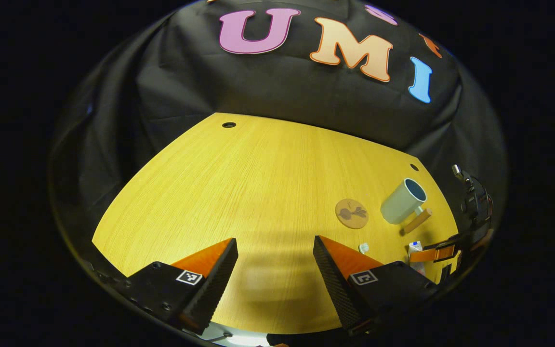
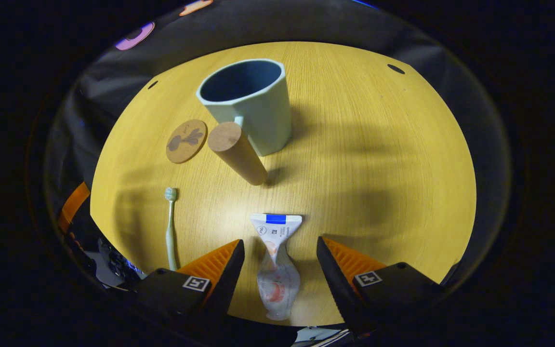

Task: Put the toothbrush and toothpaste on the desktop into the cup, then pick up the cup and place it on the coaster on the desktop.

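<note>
Nothing was in the cup [image 2: 246, 103] yet — toothpaste [image 2: 277, 262] lay at the desktop's [image 2: 378, 159] near edge between the wide-open, empty right gripper [image 2: 280, 270], toothbrush [image 2: 170, 226] near the left edge, coaster [image 2: 186, 140] bare — left gripper [image 1: 275, 270] open, idle.

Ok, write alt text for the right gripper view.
The right claw hangs open over a toothpaste tube lying flat on the wooden desktop, fingers either side of it. Beyond stand a pale cup with a wooden handle, a round coaster and, left, a toothbrush.
</note>
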